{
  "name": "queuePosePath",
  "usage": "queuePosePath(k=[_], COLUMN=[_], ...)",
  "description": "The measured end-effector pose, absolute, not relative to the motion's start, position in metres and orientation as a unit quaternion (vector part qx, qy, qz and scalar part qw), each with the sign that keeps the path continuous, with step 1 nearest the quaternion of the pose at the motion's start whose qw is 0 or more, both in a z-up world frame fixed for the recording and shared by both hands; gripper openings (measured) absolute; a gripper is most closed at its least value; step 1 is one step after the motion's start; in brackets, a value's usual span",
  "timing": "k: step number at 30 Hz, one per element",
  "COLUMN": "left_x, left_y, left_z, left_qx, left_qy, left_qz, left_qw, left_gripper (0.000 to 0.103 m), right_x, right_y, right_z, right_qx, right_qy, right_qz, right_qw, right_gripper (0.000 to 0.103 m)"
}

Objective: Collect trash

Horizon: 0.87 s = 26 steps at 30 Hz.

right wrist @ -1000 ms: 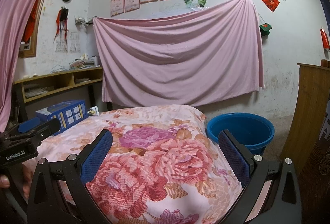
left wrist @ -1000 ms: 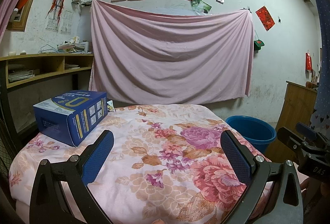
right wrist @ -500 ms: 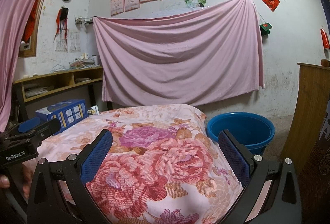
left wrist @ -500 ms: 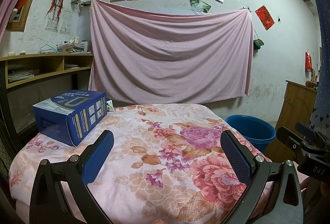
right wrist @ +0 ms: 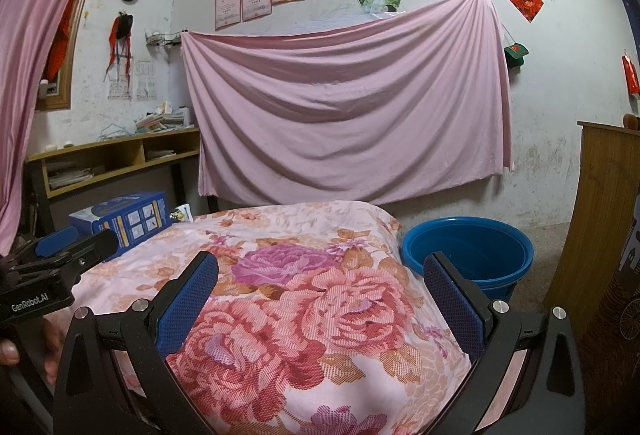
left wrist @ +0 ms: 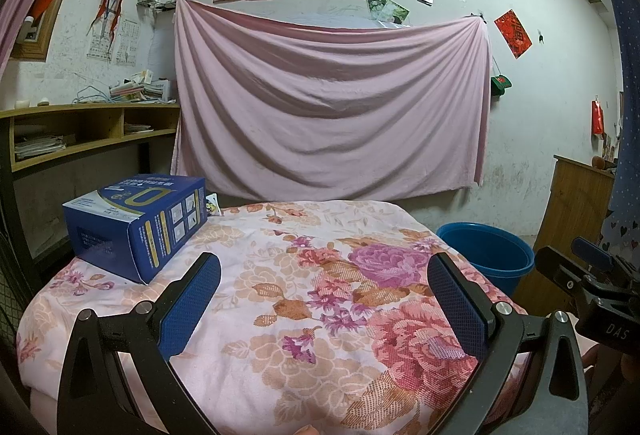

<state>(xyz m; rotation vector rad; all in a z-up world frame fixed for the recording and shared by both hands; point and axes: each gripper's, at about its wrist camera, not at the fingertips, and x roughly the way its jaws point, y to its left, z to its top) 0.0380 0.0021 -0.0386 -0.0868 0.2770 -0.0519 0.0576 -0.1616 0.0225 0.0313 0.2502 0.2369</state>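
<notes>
A blue cardboard box [left wrist: 136,223] lies on the floral cloth of the table [left wrist: 320,275], at its far left; it also shows in the right wrist view [right wrist: 124,219]. A small white packet [left wrist: 212,203] lies just behind the box. A blue plastic bucket [left wrist: 486,255] stands on the floor right of the table, also in the right wrist view [right wrist: 468,255]. My left gripper [left wrist: 322,285] is open and empty above the table's near part, right of the box. My right gripper [right wrist: 320,285] is open and empty over the table's right side.
A wooden shelf unit [left wrist: 80,133] with papers stands at the left wall. A pink sheet [left wrist: 328,107] hangs on the back wall. A wooden cabinet [right wrist: 600,215] stands at the right, beside the bucket.
</notes>
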Motion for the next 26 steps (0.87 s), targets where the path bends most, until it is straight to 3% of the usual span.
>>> queuePosePath(k=[26], left_x=[0.0386], left_y=[0.0031], left_z=[-0.0466], left_qx=[-0.029], left_qy=[0.141], left_qz=[-0.031], left_qw=[0.989], left_gripper=[0.101], right_x=[0.0566], right_y=[-0.1571], right_z=[0.0160], right_qx=[0.014], right_qy=[0.129], right_qz=[0.119], right_qw=[0.984], right_gripper=[0.103])
